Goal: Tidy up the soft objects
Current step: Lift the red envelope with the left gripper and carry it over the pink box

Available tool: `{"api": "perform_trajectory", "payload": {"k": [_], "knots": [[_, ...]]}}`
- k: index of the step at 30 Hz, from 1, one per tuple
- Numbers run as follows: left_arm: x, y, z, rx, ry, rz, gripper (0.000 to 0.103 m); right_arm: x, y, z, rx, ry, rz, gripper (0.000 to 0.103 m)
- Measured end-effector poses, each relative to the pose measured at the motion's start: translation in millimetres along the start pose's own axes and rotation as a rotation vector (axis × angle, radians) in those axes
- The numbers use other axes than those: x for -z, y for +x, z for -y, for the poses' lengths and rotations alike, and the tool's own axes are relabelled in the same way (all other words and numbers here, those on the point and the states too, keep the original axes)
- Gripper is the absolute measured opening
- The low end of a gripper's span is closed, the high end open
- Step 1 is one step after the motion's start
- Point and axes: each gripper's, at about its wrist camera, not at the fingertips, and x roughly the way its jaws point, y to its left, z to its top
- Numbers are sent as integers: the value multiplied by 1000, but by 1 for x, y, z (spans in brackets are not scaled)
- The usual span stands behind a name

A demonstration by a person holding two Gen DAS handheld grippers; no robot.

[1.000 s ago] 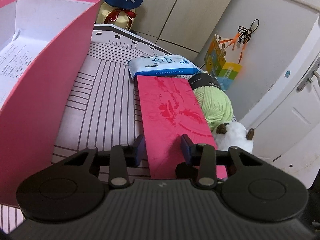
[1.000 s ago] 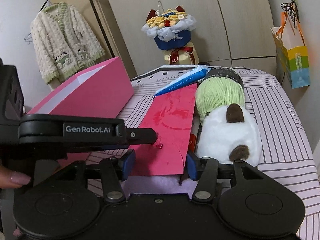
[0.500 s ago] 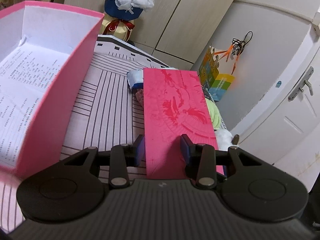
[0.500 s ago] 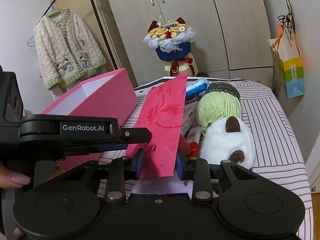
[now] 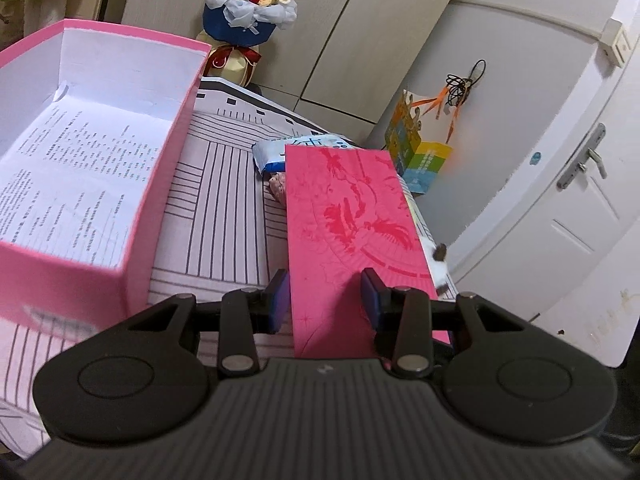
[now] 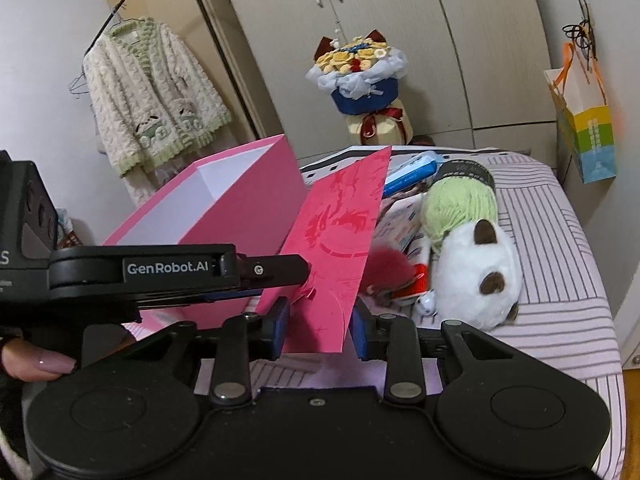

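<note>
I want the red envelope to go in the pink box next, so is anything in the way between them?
Nothing visible blocks it. The flat red paper envelope is held up off the striped bedcover, and the open pink cardboard box beside it holds only a printed sheet.

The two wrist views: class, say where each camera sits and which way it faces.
Left wrist: on the left gripper, facing down its fingers over the red envelope toward pink box and door.
Right wrist: on the right gripper, facing the wardrobe; left gripper and a hand show.
Shared: envelope, box, flower bouquet.
</note>
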Motion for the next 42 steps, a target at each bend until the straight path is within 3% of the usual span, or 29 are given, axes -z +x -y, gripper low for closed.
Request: {"api": "perform_trajectory", "payload": {"k": [5, 12, 20, 33, 42], "knots": [[7, -24, -3, 21, -3, 1, 37, 3, -17, -18, -27, -20, -36, 37], [11, -66, -9, 35, -5, 62, 37, 0, -37, -50, -69, -65, -35, 37], [-4, -106, -25, -10, 2, 148, 37, -17, -29, -85, -130, -114, -15, 37], [-60, -110, -93, -167, -10, 196, 37, -57, 62, -120, -285, -81, -48, 37], [-103, -77, -145, -233, -45, 127, 37, -87, 140, -130, -289, -66, -152, 37]]}}
